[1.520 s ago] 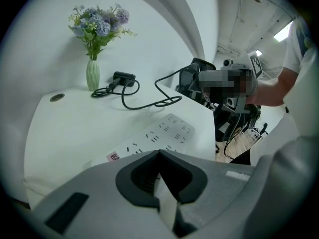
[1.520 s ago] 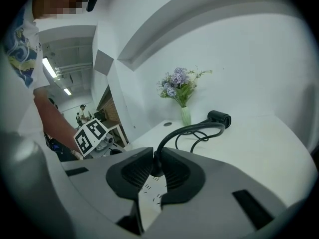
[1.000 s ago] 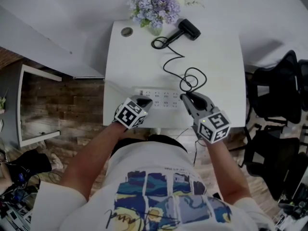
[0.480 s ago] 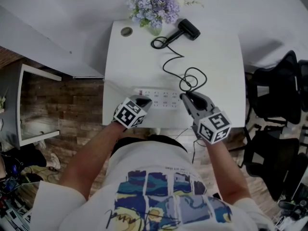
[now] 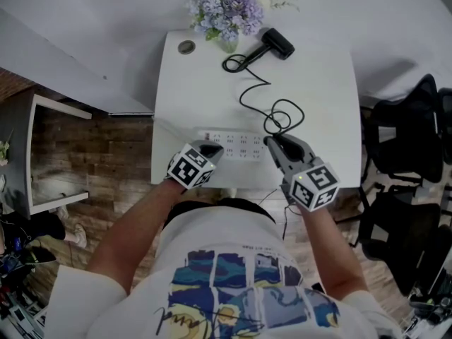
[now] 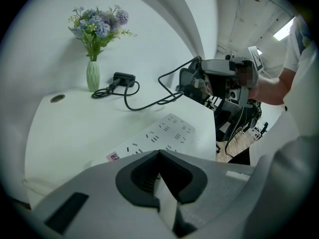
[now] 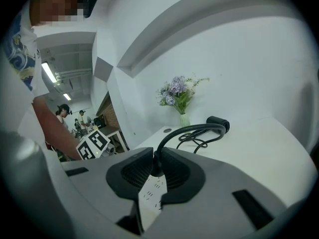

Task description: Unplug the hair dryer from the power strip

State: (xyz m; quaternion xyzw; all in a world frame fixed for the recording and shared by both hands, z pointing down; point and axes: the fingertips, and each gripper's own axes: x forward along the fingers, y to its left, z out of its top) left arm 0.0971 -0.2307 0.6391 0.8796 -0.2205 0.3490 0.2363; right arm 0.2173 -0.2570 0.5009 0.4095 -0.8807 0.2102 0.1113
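Observation:
A white power strip [image 5: 236, 145] lies near the front edge of the white table [image 5: 318, 90]. The black hair dryer [image 5: 277, 42] rests at the back, and its black cord [image 5: 254, 94] loops down to a plug at the strip's right end. My right gripper [image 5: 270, 143] is shut on that plug [image 7: 155, 167], with the strip [image 7: 151, 195] showing just below the jaws. Whether the plug sits in its socket is hidden. My left gripper [image 5: 214, 149] is shut with nothing in it, its tips down at the strip's left end [image 6: 162, 136].
A vase of purple flowers [image 5: 229, 6] and a round cable grommet [image 5: 186, 46] stand at the table's back left. Black office chairs [image 5: 406, 140] crowd the right side. A white frame [image 5: 49, 154] stands on the wood floor at the left.

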